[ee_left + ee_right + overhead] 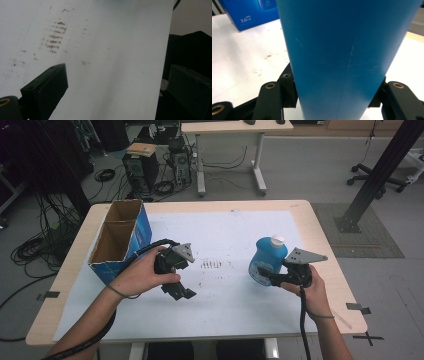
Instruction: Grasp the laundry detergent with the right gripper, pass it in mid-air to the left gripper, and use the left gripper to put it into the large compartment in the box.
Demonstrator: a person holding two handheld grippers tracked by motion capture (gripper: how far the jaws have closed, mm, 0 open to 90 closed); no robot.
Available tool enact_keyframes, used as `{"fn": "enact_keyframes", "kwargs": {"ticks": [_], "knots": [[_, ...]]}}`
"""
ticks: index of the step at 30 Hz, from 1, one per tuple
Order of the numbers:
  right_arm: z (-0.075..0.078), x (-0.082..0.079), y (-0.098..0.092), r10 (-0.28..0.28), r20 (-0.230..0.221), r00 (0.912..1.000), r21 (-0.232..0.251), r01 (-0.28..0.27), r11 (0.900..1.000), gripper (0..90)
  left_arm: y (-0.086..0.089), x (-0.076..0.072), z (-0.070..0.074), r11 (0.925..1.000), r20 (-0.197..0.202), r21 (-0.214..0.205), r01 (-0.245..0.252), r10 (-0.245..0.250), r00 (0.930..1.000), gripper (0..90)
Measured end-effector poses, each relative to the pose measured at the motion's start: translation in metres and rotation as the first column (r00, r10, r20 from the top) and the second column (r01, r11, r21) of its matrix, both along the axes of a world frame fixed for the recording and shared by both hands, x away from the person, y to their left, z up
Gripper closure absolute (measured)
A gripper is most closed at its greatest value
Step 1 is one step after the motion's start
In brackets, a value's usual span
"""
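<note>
- Right tongs point(267, 276) pinched the blue bottle point(266, 260); in the right gripper view, the jaws pressed both sides of the bottle point(342, 57).
- Bottle was at the right of the desk point(320, 235), above the white sheet point(235, 305), white cap point(277, 240) on top, tilted slightly. Whether it touched the sheet: cannot tell.
- Left tongs point(181, 292) were spread, nothing between them; the left gripper view showed the jaws well apart over the sheet point(112, 62).
- Left tongs pointed down toward the sheet near the brown smudges point(211, 264).
- Open blue box point(121, 239) stood at the desk's left, just beside the left hand point(142, 272); two compartments, insides brown.
- Box and bottle were well apart.
</note>
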State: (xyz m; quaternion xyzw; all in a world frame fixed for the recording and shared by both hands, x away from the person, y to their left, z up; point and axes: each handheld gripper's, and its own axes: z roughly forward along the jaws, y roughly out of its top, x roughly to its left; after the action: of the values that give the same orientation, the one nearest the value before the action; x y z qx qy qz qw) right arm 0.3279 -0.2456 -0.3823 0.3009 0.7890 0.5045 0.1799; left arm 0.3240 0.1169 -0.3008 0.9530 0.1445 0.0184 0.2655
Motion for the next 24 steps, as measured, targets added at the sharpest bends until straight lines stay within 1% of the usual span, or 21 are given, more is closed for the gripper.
{"fn": "enact_keyframes", "kwargs": {"ticks": [1,2,3,5,6,7,8,9,10,11,12,13,15,16,18,19,20,21,22,23,24], "knots": [[0.001,0.000,0.000,0.003,-0.001,1.0000,-0.001,-0.003,1.0000,43.0,-0.001,0.000,0.007,0.9999,0.011,0.003,0.013,-0.013,0.9999,3.6],[0.001,0.000,0.000,0.003,-0.001,1.0000,-0.001,-0.003,1.0000,43.0,-0.001,0.000,0.007,0.9999,0.011,0.003,0.013,-0.013,0.9999,3.5],[0.011,0.000,0.002,0.027,-0.007,0.9996,-0.010,-0.027,0.9996,43.0,-0.001,0.000,0.007,0.9999,0.011,0.003,0.013,-0.013,0.9999,3.5],[0.013,-0.001,0.002,0.029,-0.010,0.9995,-0.010,-0.029,0.9995,43.1,-0.001,-0.001,0.010,0.9998,0.014,0.004,0.019,-0.019,0.9997,3.5],[0.015,-0.001,0.003,0.037,-0.014,0.9992,-0.012,-0.037,0.9993,43.1,-0.003,-0.001,0.015,0.9994,0.018,0.004,0.033,-0.034,0.9993,3.6],[0.015,-0.001,0.003,0.037,-0.014,0.9992,-0.012,-0.037,0.9993,43.1,-0.003,-0.001,0.015,0.9994,0.018,0.004,0.033,-0.034,0.9993,3.5],[0.023,0.000,0.005,0.062,-0.033,0.9975,-0.014,-0.063,0.9979,43.1,-0.003,-0.001,0.015,0.9994,0.018,0.004,0.033,-0.034,0.9993,3.5],[0.023,0.000,0.005,0.062,-0.033,0.9975,-0.014,-0.063,0.9979,43.2,-0.004,-0.002,0.019,0.9991,0.023,0.008,0.042,-0.042,0.9989,3.5],[0.023,0.000,0.005,0.062,-0.033,0.9975,-0.014,-0.063,0.9979,43.2,-0.004,-0.002,0.019,0.9991,0.023,0.008,0.042,-0.042,0.9989,3.6],[0.027,0.000,0.007,0.081,-0.042,0.9959,-0.014,-0.081,0.9966,43.2,-0.006,-0.002,0.024,0.9985,0.028,0.014,0.052,-0.052,0.9982,3.6],[0.027,0.000,0.007,0.081,-0.042,0.9959,-0.014,-0.081,0.9966,43.2,-0.006,-0.002,0.024,0.9985,0.028,0.014,0.052,-0.052,0.9982,3.5],[0.031,0.000,0.008,0.090,-0.042,0.9950,-0.013,-0.091,0.9958,43.2,-0.006,-0.002,0.026,0.9983,0.028,0.017,0.057,-0.057,0.9980,3.5],[0.034,0.001,0.009,0.106,-0.046,0.9933,-0.012,-0.107,0.9942,43.2,-0.008,-0.003,0.033,0.9971,0.034,0.021,0.074,-0.074,0.9967,3.5],[0.034,0.001,0.009,0.106,-0.046,0.9933,-0.012,-0.107,0.9942,43.2,-0.008,-0.003,0.033,0.9971,0.034,0.021,0.074,-0.074,0.9967,3.5],[0.041,0.002,0.011,0.134,-0.056,0.9893,-0.014,-0.135,0.9907,43.2,-0.009,-0.003,0.039,0.9956,0.041,0.027,0.090,-0.091,0.9951,3.5],[0.041,0.002,0.011,0.134,-0.056,0.9893,-0.014,-0.135,0.9907,43.2,-0.009,-0.003,0.039,0.9956,0.041,0.027,0.090,-0.091,0.9951,3.5],[0.045,0.002,0.013,0.149,-0.059,0.9870,-0.019,-0.151,0.9884,43.3,-0.010,-0.003,0.041,0.9950,0.041,0.029,0.095,-0.096,0.9945,3.5],[0.048,0.002,0.014,0.160,-0.060,0.9853,-0.020,-0.162,0.9867,43.3,-0.010,-0.004,0.049,0.9935,0.047,0.033,0.109,-0.110,0.9928,3.5],[0.048,0.002,0.014,0.160,-0.060,0.9853,-0.020,-0.162,0.9867,43.3,-0.010,-0.004,0.049,0.9935,0.047,0.033,0.109,-0.110,0.9928,3.5],[0.055,0.002,0.017,0.196,-0.061,0.9788,-0.022,-0.197,0.9801,43.3,-0.010,-0.004,0.049,0.9935,0.047,0.033,0.109,-0.110,0.9928,3.5],[0.055,0.002,0.017,0.196,-0.061,0.9788,-0.022,-0.197,0.9801,43.3,-0.010,-0.003,0.052,0.9930,0.048,0.032,0.113,-0.115,0.9923,3.5]]}}
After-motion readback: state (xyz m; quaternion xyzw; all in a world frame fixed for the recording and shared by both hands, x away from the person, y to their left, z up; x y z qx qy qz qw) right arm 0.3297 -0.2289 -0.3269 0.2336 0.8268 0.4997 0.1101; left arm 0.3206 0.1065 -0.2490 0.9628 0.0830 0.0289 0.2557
